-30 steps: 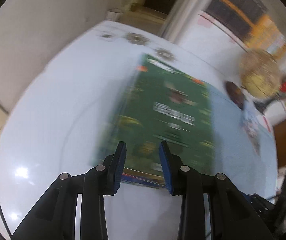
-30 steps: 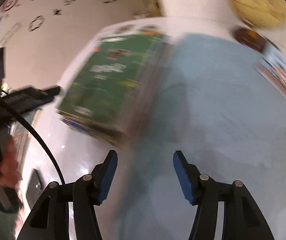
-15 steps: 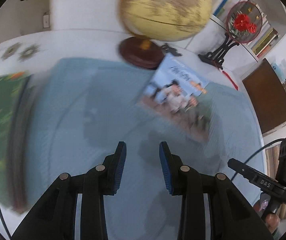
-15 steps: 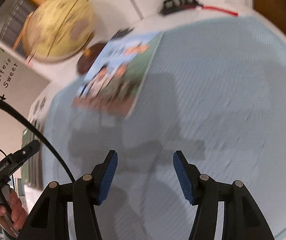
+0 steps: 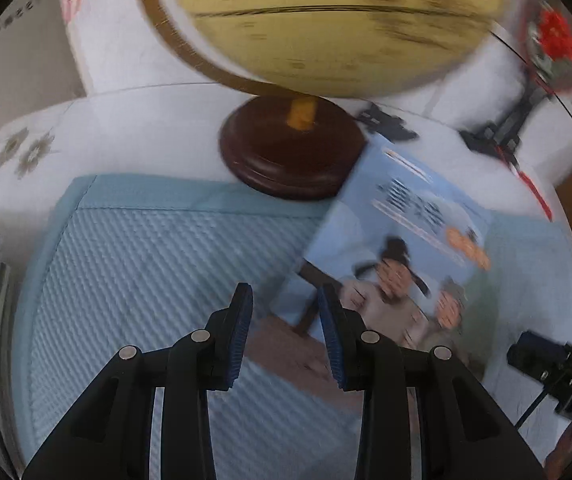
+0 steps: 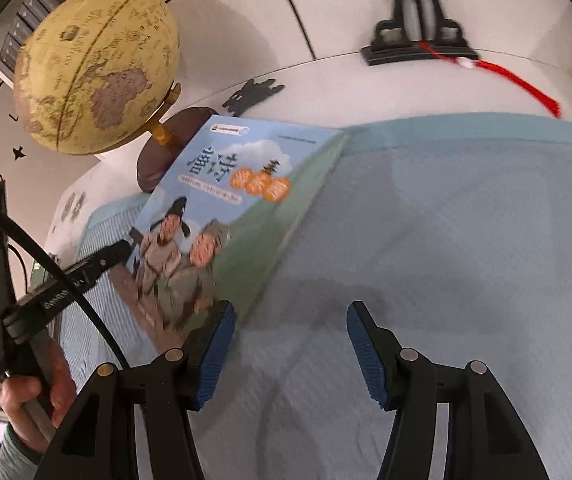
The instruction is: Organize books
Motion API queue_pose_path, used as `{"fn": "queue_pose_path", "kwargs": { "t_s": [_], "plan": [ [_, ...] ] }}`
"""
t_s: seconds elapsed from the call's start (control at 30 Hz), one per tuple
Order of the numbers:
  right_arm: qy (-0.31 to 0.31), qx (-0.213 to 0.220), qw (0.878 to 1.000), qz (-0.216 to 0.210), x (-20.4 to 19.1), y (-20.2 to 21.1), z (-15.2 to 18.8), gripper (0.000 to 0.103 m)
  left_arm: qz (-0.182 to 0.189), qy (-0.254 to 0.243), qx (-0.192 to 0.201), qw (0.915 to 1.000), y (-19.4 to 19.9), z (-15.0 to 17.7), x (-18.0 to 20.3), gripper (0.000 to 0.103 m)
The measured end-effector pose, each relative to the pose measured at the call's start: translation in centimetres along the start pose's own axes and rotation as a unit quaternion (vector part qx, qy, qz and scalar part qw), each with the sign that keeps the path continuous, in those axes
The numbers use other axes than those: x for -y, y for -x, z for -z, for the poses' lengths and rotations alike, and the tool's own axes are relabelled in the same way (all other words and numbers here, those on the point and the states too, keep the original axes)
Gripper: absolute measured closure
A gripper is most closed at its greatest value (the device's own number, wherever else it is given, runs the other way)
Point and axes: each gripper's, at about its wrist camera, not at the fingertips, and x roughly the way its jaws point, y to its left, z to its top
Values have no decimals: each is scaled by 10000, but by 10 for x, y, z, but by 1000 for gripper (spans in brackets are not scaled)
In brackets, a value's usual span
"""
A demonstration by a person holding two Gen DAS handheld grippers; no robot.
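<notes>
Both tools have closed on the book (image 6: pixel 222 216), left tool (image 5: pixel 286 326) narrow, right tool (image 6: pixel 288 344) wide; only the right view shows cover lettering.

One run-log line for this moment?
left gripper open, empty | right gripper open, empty | blue book flat on mat, ungrasped

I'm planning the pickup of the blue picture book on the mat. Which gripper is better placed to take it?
Probably the left gripper: its open fingers point straight at the near corner of the blue picture book. The right gripper, also open, faces mostly bare mat, with the book off to its left.
</notes>
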Motion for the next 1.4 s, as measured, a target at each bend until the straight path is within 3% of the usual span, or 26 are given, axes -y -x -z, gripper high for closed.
{"fn": "queue_pose_path", "kwargs": {
  "t_s": [0.17, 0.27, 0.43, 0.6, 0.9, 1.13, 1.23, 1.4],
  "plan": [
    [424, 198, 9989, 48, -17, -17, -12, 46, 123, 193, 58, 9997, -12, -8, -4, 48],
    [657, 273, 9975, 0, -25, -23, -13, 46, 498, 147, -117, 9986, -17, -8, 4, 47],
    [925, 393, 9949, 128, -28, -20, -2, 46, 508, -347, -206, 9979, -8, 8, 29, 47],
    [1046, 274, 9939, 224, -16, -4, 20, 46, 831, -396, -452, 9947, 16, 53, 44, 48],
    [1212, -103, 9914, 483, 6, 44, 115, 45, 1149, -790, -934, 9858, 64, 160, 74, 48],
    [1001, -319, 9925, 631, 13, 79, 188, 42, 1602, -742, -1291, 9758, 93, 209, 78, 48],
    [984, -440, 9921, 636, 15, 87, 200, 42, 1596, -914, -1334, 9738, 101, 225, 82, 49],
    [555, -491, 9944, 760, 29, 94, 201, 43, 1379, -762, -1156, 9807, 108, 218, 71, 49]
  ]
}}
